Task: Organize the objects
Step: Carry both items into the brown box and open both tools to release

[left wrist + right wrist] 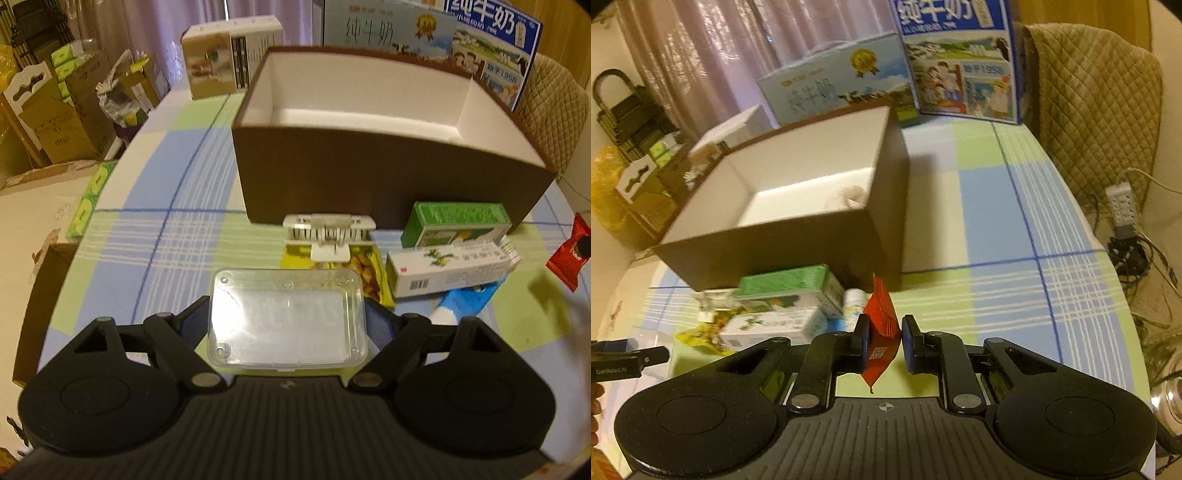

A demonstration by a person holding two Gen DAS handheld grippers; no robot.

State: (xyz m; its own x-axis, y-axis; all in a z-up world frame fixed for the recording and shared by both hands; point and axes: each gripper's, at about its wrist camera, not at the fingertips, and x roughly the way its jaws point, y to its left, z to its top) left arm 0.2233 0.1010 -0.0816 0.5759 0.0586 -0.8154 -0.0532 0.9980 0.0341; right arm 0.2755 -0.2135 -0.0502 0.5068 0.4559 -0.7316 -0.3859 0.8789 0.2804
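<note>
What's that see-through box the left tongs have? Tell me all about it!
The clear box looks like thin plastic, a flat rectangle with rounded corners and small round studs near its corners. It seems empty, and a broad face is turned toward the camera. The left tongs clamp it by its two short ends, above the checked tablecloth. Nothing else touches it.

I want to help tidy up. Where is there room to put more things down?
The brown box is free inside. The checked tablecloth right of it is bare too. In front of the box it is crowded: green carton, white carton, white clip.
</note>
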